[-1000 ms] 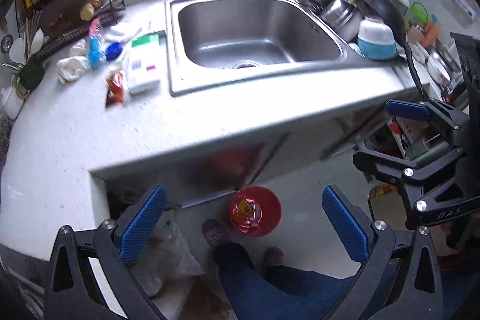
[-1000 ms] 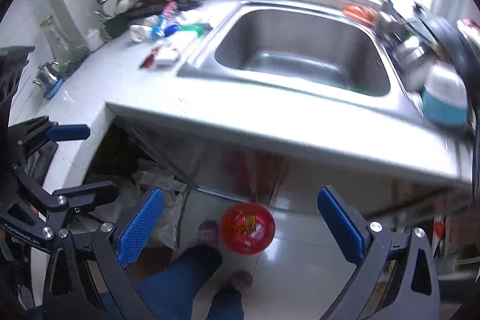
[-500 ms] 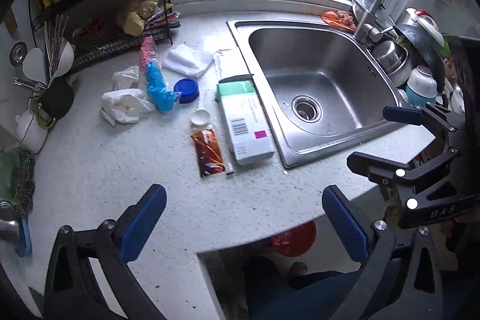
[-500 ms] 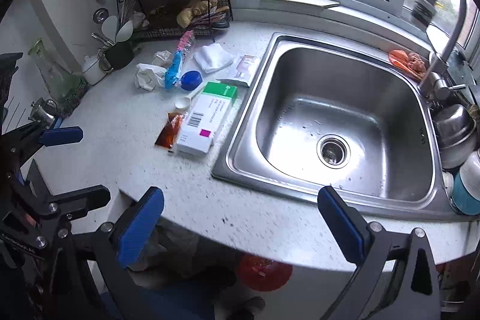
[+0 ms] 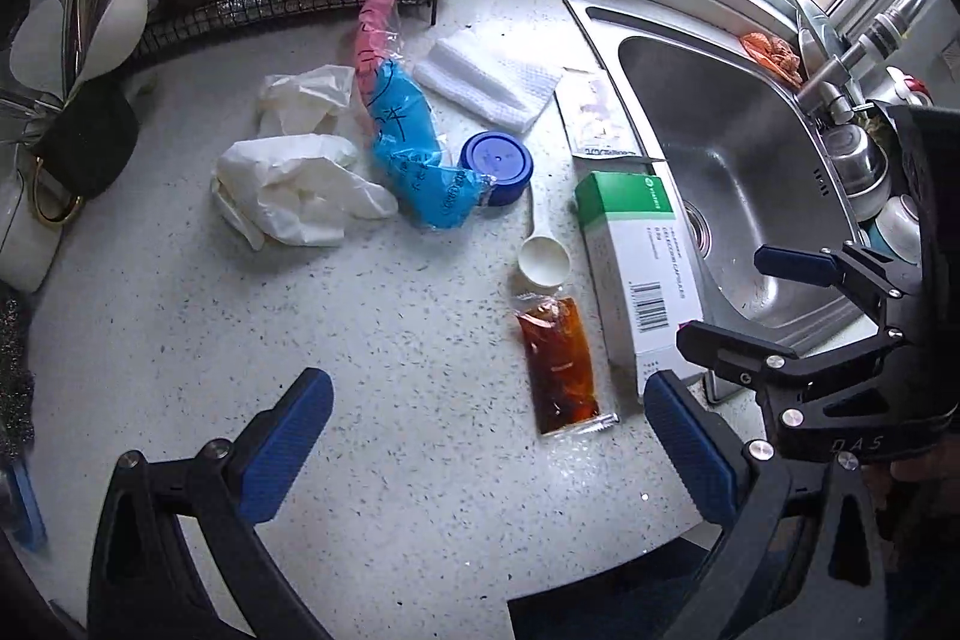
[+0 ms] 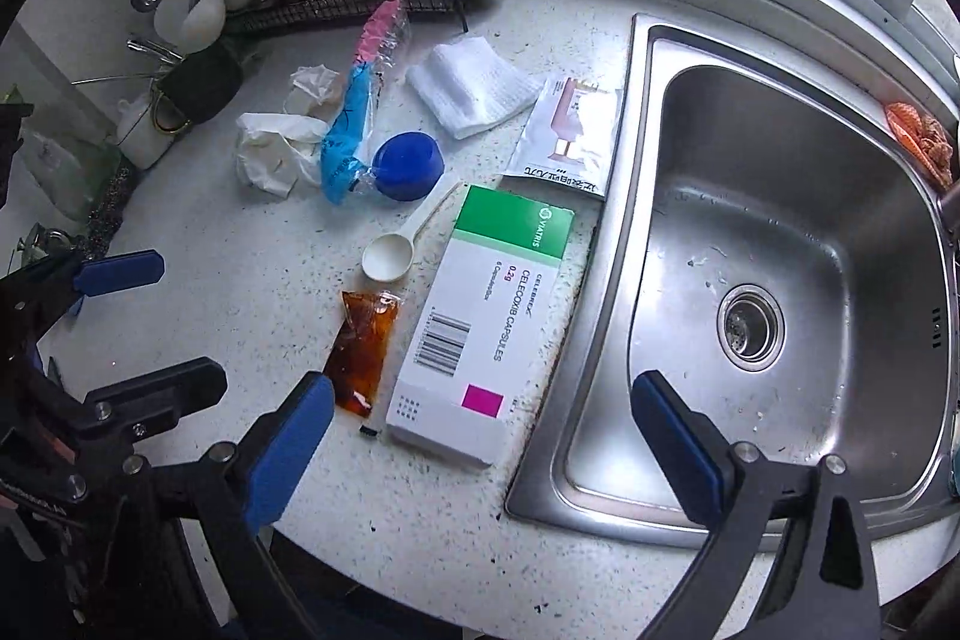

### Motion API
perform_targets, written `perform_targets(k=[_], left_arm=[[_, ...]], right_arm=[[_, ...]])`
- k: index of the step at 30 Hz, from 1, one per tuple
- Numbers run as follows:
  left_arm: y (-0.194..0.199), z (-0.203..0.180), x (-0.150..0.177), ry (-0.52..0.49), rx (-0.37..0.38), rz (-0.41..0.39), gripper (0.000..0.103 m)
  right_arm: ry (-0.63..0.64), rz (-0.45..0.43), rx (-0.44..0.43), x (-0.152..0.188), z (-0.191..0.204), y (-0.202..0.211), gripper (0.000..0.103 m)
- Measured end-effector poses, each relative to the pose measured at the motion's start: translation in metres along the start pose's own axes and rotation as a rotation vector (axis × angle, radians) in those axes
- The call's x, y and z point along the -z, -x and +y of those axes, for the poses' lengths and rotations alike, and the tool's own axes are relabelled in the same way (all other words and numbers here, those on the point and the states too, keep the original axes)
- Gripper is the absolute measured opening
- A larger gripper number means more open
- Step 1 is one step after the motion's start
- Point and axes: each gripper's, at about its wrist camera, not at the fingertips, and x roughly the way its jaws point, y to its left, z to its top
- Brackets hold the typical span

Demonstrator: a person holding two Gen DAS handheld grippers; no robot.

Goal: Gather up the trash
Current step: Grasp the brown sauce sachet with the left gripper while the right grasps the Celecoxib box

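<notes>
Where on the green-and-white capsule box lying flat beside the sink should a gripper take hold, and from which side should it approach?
Probably from above, jaws closing across the capsule box's two long sides near its middle. It lies flat; the long side near the sink rim and the one beside the sauce sachet both look clear. The right gripper is open, holding nothing.

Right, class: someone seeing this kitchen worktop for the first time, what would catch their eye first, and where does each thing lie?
Probably the green and white medicine box, lying flat on the speckled worktop right beside the steel sink. Next, the brown sauce sachet along the box's left side, with a white plastic scoop just beyond it. Further back lies a litter of a blue lid, a blue and pink wrapper and crumpled tissue.
</notes>
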Motion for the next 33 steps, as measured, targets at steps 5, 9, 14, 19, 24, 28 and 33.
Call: perform_targets(k=[5,9,14,19,24,28,33], left_arm=[[-0.015,0.012,-0.008,0.017,0.012,0.01,0.103],[-0.025,0.02,-0.011,0.021,0.018,0.019,0.103],[-0.033,0.026,-0.009,0.023,0.025,0.033,0.103],[-0.038,0.026,-0.002,0.028,0.027,0.056,0.103],[-0.036,0.014,0.003,0.013,0.026,0.064,0.103],[-0.036,0.003,0.003,0.012,0.031,0.066,0.103],[-0.049,-0.017,0.0,-0.018,0.03,0.1,0.096]], right_arm=[[-0.009,0.061,0.011,-0.011,0.001,-0.028,0.084],[-0.011,0.1,0.016,-0.013,0.003,-0.044,0.08],[0.012,0.124,0.038,-0.012,0.01,-0.058,0.07],[0.053,0.106,0.06,-0.014,0.018,-0.057,0.064],[0.051,0.071,0.048,-0.012,0.021,-0.043,0.062],[0.02,0.028,0.035,-0.01,0.02,-0.024,0.062],[-0.029,0.006,0.048,0.001,0.002,-0.003,0.062]])
